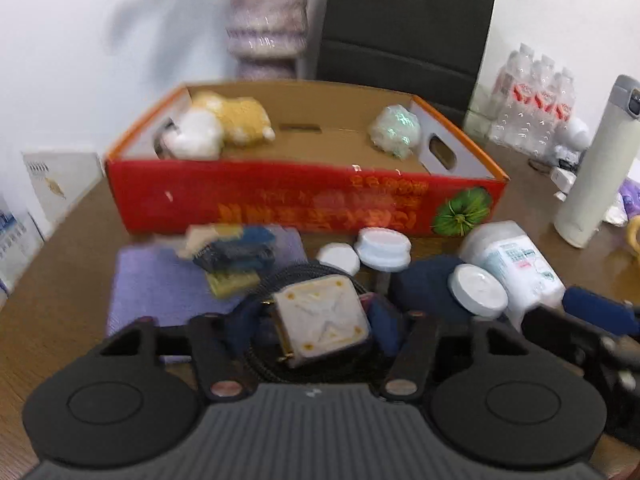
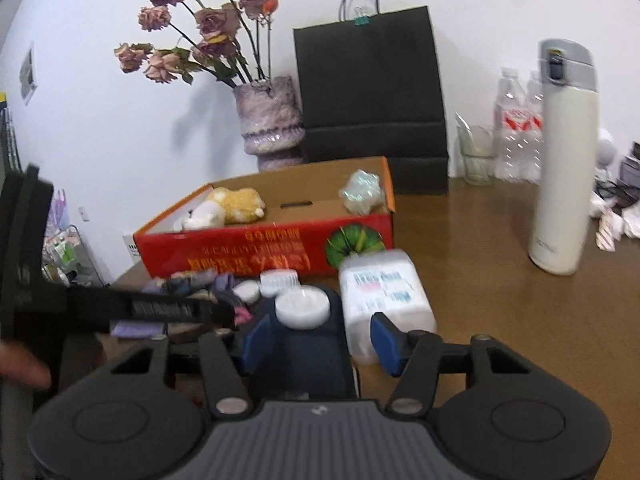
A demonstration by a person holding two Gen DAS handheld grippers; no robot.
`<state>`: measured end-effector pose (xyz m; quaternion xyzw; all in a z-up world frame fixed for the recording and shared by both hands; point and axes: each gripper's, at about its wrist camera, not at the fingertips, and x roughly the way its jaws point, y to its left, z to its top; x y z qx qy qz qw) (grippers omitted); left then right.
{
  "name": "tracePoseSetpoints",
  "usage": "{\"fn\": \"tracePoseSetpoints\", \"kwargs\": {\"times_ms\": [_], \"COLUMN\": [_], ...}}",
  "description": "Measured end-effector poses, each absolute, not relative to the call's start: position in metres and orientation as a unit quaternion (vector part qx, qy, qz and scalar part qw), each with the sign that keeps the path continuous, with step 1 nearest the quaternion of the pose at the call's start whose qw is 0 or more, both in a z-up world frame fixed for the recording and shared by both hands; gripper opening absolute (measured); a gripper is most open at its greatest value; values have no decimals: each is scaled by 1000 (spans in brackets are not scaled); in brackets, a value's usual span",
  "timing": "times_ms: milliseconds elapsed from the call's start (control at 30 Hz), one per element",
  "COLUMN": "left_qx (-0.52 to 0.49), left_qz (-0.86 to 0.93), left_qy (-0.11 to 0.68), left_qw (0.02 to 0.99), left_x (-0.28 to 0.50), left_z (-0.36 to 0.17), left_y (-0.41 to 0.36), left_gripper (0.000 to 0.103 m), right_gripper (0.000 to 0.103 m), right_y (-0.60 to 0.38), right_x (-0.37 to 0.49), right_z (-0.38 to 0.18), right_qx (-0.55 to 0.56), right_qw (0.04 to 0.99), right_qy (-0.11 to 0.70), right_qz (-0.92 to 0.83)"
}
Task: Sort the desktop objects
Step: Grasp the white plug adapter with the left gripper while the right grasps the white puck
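While both grippers are working the clutter in front of the red box, items are lying left to right: purple cloth; coiled belt with pale buckle, sitting between the half-open pads of the left gripper, whether gripped I cannot tell; dark blue object topped by a white lid, standing between the right gripper pads, right pad clear of it. Advice: be centring each item before squeezing; be lifting clear over the box wall.

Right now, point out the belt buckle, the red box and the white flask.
belt buckle (image 1: pixel 322 314): left wrist view, middle of its pale square face.
red box (image 1: pixel 280 200): left wrist view, its red front wall.
white flask (image 2: pixel 562 168): right wrist view, middle of its upright body.
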<state>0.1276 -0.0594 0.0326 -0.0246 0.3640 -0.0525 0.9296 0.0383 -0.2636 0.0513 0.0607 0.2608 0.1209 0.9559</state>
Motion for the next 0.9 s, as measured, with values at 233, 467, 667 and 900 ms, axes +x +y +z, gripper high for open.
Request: {"fn": "tracePoseSetpoints", "kwargs": {"times_ms": [233, 467, 667, 900], "left_qx": [-91, -77, -79, -57], "left_qz": [-60, -61, -59, -76], "left_qy": [349, 327, 345, 321], "left_qw": [931, 940, 933, 942], "left_x": [112, 85, 67, 34], "left_z": [51, 75, 65, 79], "left_y": [-31, -14, -11, -14], "left_gripper": [56, 56, 56, 56], "right_gripper": [49, 39, 38, 38], "right_y": [-244, -236, -244, -237], "right_x": [85, 93, 92, 50], "right_z": [44, 29, 28, 60], "right_qx": [50, 55, 81, 62], "right_qw": [947, 947, 947, 963], "right_qy": [284, 287, 283, 222], "right_qz": [142, 133, 130, 140]}}
